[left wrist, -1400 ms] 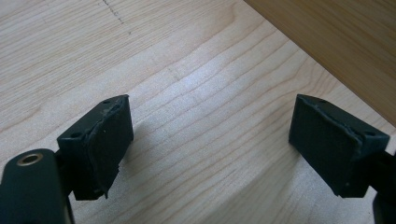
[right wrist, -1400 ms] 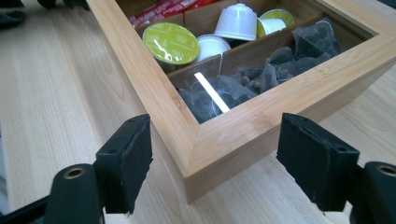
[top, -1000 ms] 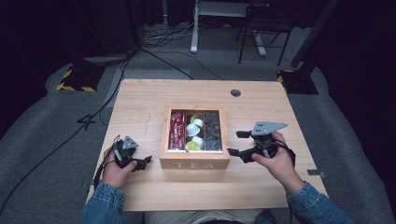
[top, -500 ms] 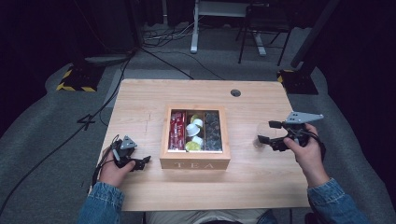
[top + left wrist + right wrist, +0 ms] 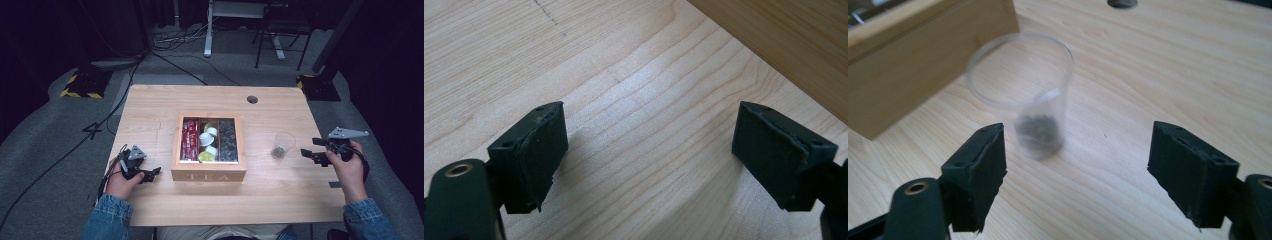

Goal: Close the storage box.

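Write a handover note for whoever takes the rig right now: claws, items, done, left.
Left claw: open, holding nothing, low over the table just left of the tea box.
Right claw: open, holding nothing, right of the clear cup, not touching it.
Cup: upright on the table right of the box, standing free, something small and dark at its bottom.
Box: lid open, mid-table; red packets in the left compartment, white pods in the middle, dark items on the right.
Done: the dark bit is in the cup.
Left: unclear from here; probably adding more from the box. Check before moving.
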`<move>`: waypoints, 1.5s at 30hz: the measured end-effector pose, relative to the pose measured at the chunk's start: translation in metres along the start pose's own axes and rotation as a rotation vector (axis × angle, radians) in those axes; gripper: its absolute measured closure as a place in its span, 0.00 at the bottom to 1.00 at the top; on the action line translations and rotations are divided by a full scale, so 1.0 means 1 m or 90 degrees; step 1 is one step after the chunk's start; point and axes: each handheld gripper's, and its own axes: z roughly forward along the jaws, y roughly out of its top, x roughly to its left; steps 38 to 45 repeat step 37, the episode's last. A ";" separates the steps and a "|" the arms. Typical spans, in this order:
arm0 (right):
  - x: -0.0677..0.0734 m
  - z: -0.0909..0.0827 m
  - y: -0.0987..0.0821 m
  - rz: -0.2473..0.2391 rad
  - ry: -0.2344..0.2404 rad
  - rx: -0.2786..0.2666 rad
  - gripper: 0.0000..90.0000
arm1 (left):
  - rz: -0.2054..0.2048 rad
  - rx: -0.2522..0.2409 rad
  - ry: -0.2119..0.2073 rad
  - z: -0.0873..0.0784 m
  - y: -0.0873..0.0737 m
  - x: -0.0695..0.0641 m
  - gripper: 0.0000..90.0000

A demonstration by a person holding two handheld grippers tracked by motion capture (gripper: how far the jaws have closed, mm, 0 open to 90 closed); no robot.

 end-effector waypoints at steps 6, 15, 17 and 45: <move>-0.018 0.011 -0.026 0.012 0.014 0.021 0.27 | -0.001 -0.001 -0.001 0.000 0.000 0.000 0.17; -0.027 0.027 -0.052 0.024 0.007 0.025 0.23 | -0.004 -0.001 -0.001 0.001 0.000 0.000 0.17; -0.027 0.030 -0.055 0.026 0.008 0.031 0.23 | -0.004 -0.001 -0.001 0.001 0.000 0.000 0.17; -0.018 0.047 -0.065 -0.010 -0.047 0.070 0.11 | -0.004 -0.001 0.000 0.001 0.000 0.000 0.17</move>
